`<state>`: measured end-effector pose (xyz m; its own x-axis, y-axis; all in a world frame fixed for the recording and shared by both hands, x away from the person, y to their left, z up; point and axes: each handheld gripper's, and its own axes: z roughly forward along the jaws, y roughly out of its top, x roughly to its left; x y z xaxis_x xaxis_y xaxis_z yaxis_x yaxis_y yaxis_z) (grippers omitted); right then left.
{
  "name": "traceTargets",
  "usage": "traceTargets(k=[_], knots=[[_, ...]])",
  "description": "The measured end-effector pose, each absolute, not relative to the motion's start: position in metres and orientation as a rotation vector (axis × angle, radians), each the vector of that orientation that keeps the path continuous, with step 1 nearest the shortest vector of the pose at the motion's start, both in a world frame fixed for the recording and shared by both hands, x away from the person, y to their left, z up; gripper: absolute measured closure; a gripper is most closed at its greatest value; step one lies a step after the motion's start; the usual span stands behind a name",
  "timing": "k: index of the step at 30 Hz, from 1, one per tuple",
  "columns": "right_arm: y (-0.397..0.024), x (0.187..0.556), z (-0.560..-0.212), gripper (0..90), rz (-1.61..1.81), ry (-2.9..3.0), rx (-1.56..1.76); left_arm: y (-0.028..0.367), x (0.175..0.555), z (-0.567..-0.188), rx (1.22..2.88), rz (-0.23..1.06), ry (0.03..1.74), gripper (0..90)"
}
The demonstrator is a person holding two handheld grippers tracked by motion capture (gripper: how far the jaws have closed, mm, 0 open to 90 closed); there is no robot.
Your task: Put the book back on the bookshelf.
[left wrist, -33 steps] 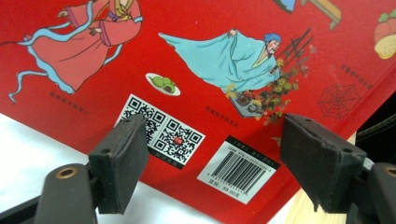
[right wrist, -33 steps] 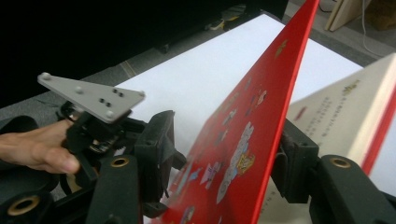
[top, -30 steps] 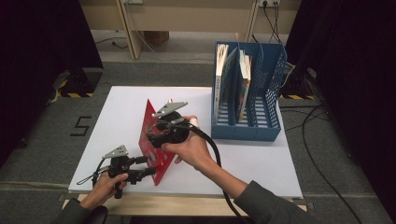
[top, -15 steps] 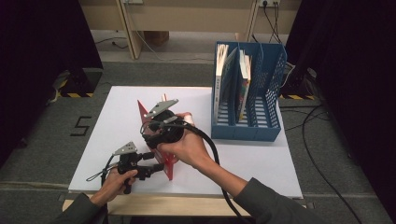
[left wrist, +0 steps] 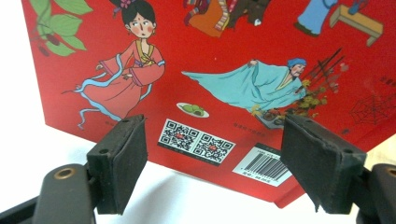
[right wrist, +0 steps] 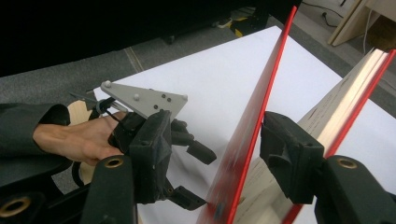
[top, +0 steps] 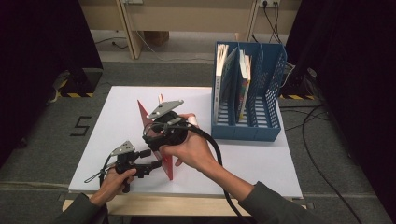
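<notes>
A red picture book (top: 141,112) stands on its edge on the white table (top: 261,163), its cover slightly parted from the pages. My right gripper (top: 156,135) straddles the red front cover (right wrist: 261,93). Its jaws have just been opening, with the cover between them, and the left pad (right wrist: 149,149) is clear of it. The page block (right wrist: 345,93) lies behind the right pad. My left gripper (top: 156,164) is open at the book's near end. Its jaws have just been closing with nothing between them, and it (left wrist: 210,163) faces the illustrated back cover (left wrist: 224,70).
A blue slotted file holder (top: 247,126) stands at the table's back right, with a few books (top: 243,84) upright in its left slots. Cables trail from both grippers toward the front edge. Dark curtains flank the table.
The red book has swung from a leaning pose with its face showing to nearly upright, edge-on to the camera. The left gripper has crept closer to its near end.
</notes>
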<state>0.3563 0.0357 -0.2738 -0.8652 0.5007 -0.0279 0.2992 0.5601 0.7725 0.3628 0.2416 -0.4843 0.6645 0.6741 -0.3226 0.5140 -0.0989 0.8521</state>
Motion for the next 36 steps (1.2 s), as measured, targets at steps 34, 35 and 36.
traceTargets(k=[34, 35, 36], knots=[[0.038, 0.349, -0.262, 37.3, 1.225, 2.554, 0.649, 0.243, 0.362, -0.483, 1.74, 0.22, 0.976, 23.3], [0.038, 0.349, -0.262, 36.9, 1.226, 2.555, 0.651, 0.243, 0.362, -0.483, 1.737, 0.223, 0.976, 23.3], [0.038, 0.349, -0.262, 36.5, 1.224, 2.553, 0.656, 0.243, 0.362, -0.483, 1.735, 0.225, 0.976, 23.2]])
